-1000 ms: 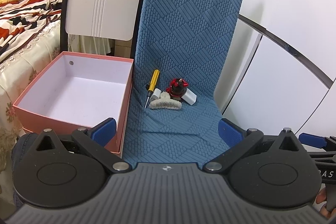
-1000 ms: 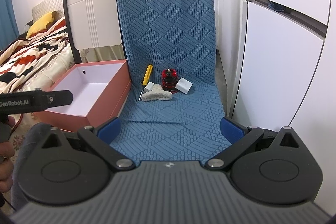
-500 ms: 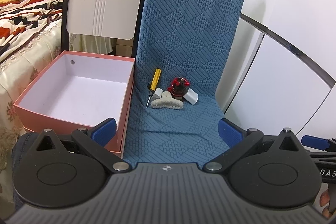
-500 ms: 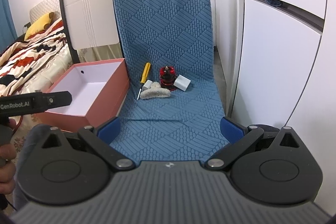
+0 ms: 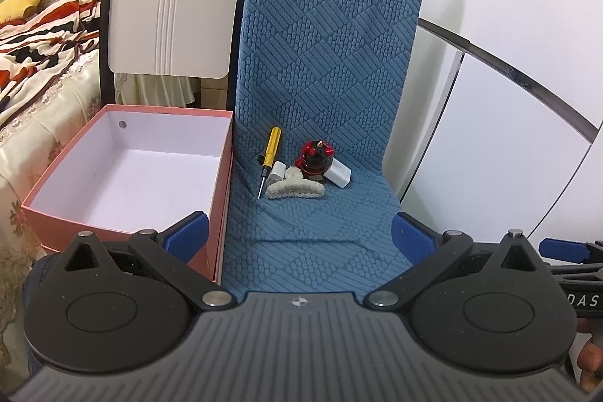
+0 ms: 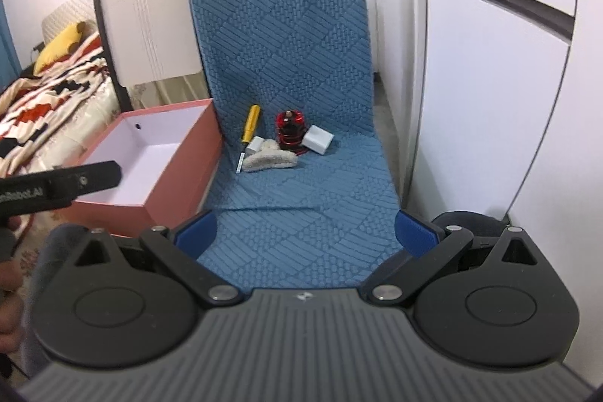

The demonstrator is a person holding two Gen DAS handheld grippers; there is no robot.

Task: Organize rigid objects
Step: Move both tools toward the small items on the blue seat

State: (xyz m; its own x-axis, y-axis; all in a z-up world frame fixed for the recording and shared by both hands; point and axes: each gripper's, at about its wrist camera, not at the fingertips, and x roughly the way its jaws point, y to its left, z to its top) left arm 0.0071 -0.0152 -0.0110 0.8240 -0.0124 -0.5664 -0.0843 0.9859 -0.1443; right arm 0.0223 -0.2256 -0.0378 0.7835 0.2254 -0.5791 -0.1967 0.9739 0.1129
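Both claws, left [image 5: 297, 232] and right [image 6: 305, 228], are hanging spread and empty. The screwdriver [image 5: 269, 153], red motor [image 5: 316, 158] and chargers are sitting bunched on the chair seat [image 5: 312, 243] beside the box [image 5: 124, 228]; grabbing one risks nudging its neighbours.

Left gripper [image 5: 299, 238]: black linkage arms, silver pivot screws, ribbed grey body, blue jaws. Right gripper [image 6: 307, 230]: same build. White lettering on each gripper's black side bar.

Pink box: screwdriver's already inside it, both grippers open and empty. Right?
Not quite. The pink box holds nothing; the left wrist view shows the yellow screwdriver lying on the blue chair seat beside it. Left gripper and right gripper are open and empty.
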